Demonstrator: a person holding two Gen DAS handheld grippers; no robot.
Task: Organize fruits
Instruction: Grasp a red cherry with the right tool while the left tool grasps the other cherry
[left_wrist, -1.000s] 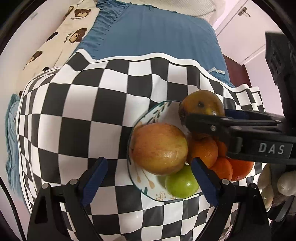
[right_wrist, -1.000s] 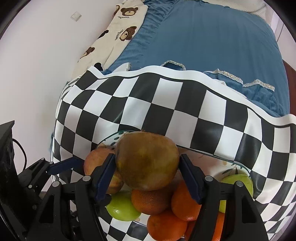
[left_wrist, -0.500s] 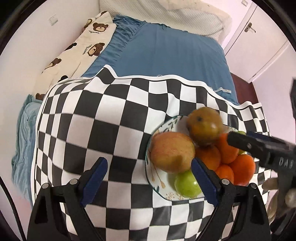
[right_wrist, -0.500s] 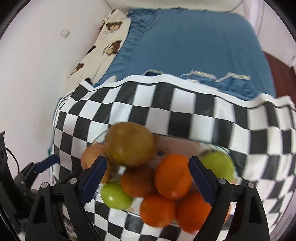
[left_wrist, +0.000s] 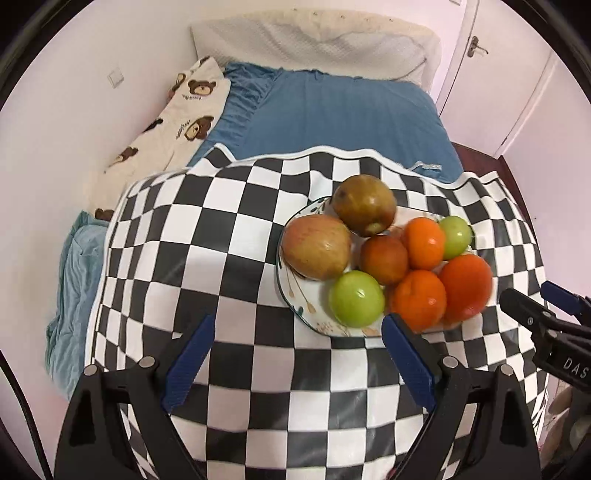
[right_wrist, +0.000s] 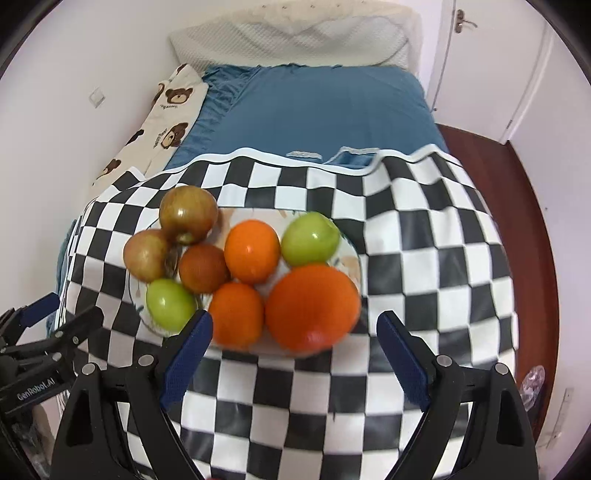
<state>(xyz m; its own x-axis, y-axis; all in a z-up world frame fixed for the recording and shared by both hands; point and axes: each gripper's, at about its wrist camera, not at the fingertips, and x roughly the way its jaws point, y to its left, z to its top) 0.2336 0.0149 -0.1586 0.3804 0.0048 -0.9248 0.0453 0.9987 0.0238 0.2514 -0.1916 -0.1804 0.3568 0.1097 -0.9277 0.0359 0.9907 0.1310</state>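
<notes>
- Right gripper (right_wrist: 295, 343) hangs wide and empty after its jaws opened off the brown-green fruit (right_wrist: 188, 214), left at the plate's (right_wrist: 347, 254) ten o'clock.
- Left gripper (left_wrist: 295, 350) is spread, holding nothing.
- Judgement: all eight fruits sit piled; back straight off, since the big orange (right_wrist: 313, 306) near the rim could roll.
- Beyond, checkered cloth (right_wrist: 424, 258), blue bed (right_wrist: 325, 110), pillow (right_wrist: 295, 33): nothing blocks.

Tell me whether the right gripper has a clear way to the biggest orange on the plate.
Probably yes. The right gripper stands open and empty, the large round orange lies nearest it at the patterned plate's near edge, uncovered.
</notes>
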